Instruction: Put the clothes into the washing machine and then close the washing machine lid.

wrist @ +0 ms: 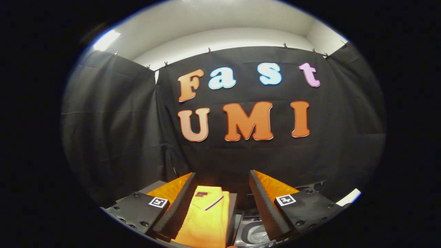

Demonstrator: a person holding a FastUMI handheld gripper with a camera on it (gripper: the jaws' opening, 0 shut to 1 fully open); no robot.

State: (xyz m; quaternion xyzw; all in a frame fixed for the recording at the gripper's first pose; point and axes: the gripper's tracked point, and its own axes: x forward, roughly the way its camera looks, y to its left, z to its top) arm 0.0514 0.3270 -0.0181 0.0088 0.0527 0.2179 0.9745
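Gripper (222,210) fingers stand spread apart, grasping nothing. Between them and below lies the folded orange shirt (206,220), nearer the left finger, with a small dark chest logo too blurred to read. Just right of it shows the washing machine (253,232) opening. Each finger carries a square black-and-white marker.

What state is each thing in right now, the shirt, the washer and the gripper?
Shirt: folded, lying flat between the fingers, not gripped.
Washer: drum partly seen below the fingers beside the shirt; lid position can't be told.
Gripper: open, fingers spread, touching nothing.
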